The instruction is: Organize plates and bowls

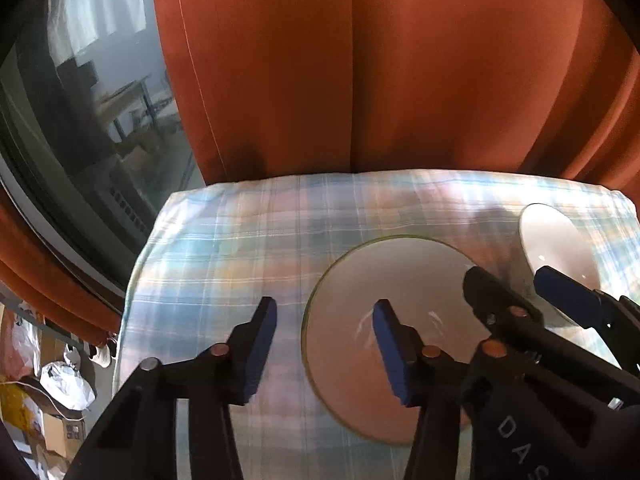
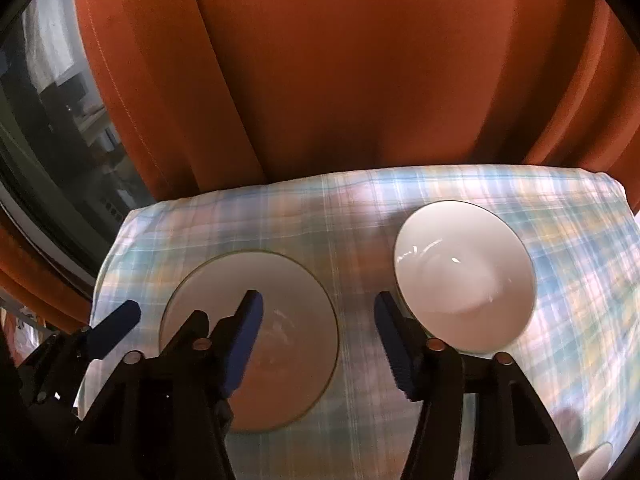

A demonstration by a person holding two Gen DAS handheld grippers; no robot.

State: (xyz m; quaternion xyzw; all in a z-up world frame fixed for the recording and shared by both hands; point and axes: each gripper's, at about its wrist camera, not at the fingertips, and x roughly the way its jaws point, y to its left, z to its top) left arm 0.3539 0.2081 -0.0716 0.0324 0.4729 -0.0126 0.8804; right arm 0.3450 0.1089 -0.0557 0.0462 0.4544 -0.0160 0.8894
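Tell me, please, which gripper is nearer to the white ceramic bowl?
Right. The right gripper hangs open with one finger at the rim of the white ceramic bowl; the left gripper, also open, sits over the flat round plate, farther left.

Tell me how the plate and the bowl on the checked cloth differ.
The plate is flat and shallow; the bowl is deep, with sloping sides. The plate spreads wider across the cloth than the bowl. The plate lies to the left and nearer the camera, the bowl to the right and farther back, with cloth showing between them. Both are round, white, empty and upright, and neither is gripped.
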